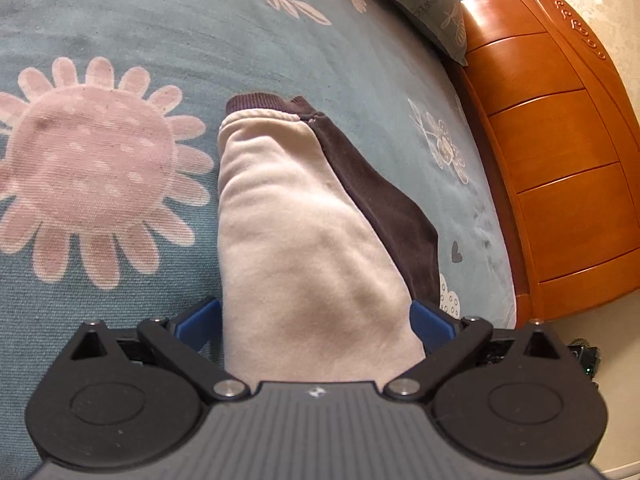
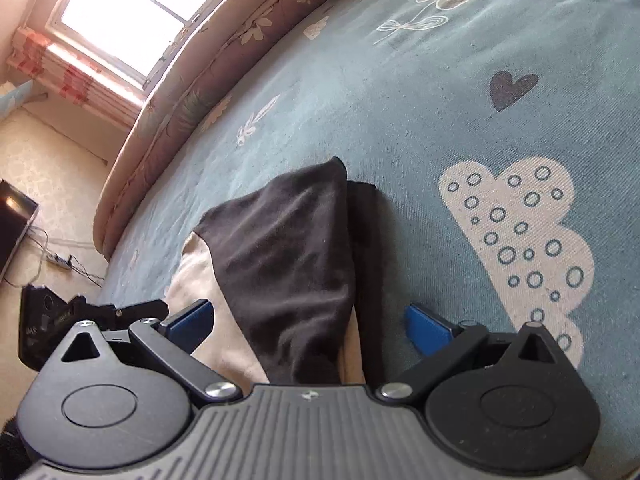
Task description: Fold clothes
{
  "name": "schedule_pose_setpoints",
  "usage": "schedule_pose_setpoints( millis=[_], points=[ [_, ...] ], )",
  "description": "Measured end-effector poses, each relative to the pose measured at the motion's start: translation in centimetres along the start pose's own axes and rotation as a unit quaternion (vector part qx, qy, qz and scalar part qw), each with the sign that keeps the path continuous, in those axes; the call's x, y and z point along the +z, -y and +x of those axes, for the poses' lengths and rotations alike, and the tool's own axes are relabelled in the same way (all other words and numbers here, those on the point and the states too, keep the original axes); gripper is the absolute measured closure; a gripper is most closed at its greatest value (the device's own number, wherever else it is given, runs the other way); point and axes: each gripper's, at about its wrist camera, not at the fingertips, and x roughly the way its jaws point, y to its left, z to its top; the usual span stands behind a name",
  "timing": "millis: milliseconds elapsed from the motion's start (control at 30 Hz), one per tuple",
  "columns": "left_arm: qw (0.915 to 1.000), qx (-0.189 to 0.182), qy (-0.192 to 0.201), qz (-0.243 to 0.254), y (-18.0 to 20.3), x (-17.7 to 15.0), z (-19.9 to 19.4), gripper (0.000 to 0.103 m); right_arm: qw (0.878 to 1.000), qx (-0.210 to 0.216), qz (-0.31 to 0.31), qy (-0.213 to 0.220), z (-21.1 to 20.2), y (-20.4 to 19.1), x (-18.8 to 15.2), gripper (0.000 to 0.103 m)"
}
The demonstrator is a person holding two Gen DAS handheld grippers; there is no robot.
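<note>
A folded garment (image 1: 304, 220) lies on the blue flowered bedspread (image 1: 120, 20). It is cream on top, with a dark brown side and a ribbed brown hem at its far end. My left gripper (image 1: 316, 320) stands wide open, and the cream cloth lies between its blue fingers (image 1: 200, 322) without being pinched. In the right wrist view the same garment (image 2: 288, 240) shows a dark brown fold lying over cream cloth. My right gripper (image 2: 308, 320) is open astride that fold. A gap of bedspread (image 2: 440, 120) shows beside its right-hand finger (image 2: 428, 328).
A wooden headboard (image 1: 560, 160) and a grey pillow (image 1: 432, 4) border the bed on the right in the left wrist view. A rolled floral quilt (image 2: 208, 76) lines the far bed edge under a window (image 2: 140, 12). A power strip with cables (image 2: 60, 258) lies on the floor.
</note>
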Motion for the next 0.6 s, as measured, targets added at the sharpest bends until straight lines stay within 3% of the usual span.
schedule_pose_setpoints(
  millis=[100, 200, 267, 500, 600],
  points=[
    [0.9997, -0.017, -0.014, -0.009, -0.3, -0.5, -0.3, 0.003, 0.997, 0.041, 0.064, -0.001, 0.4, 1.6, 0.8, 0.000],
    [0.9971, -0.054, -0.049, -0.022, -1.1, -2.1, -0.6, 0.003, 0.990, 0.085, 0.110, -0.032, -0.1, 2.7, 0.2, 0.000],
    [0.9960, -0.070, -0.051, -0.021, -1.6, -2.7, -0.6, 0.002, 0.985, 0.111, 0.122, -0.054, -0.1, 3.1, -0.4, 0.000],
    [0.9919, -0.098, -0.051, -0.063, -1.6, 0.9, 1.8, 0.002, 0.983, 0.119, 0.100, -0.095, 3.8, 1.7, 3.6, 0.000],
    [0.9917, -0.106, -0.042, -0.059, -1.7, 0.5, 1.8, 0.002, 0.983, 0.115, 0.093, -0.109, 4.8, 1.0, 4.3, 0.000]
  ],
)
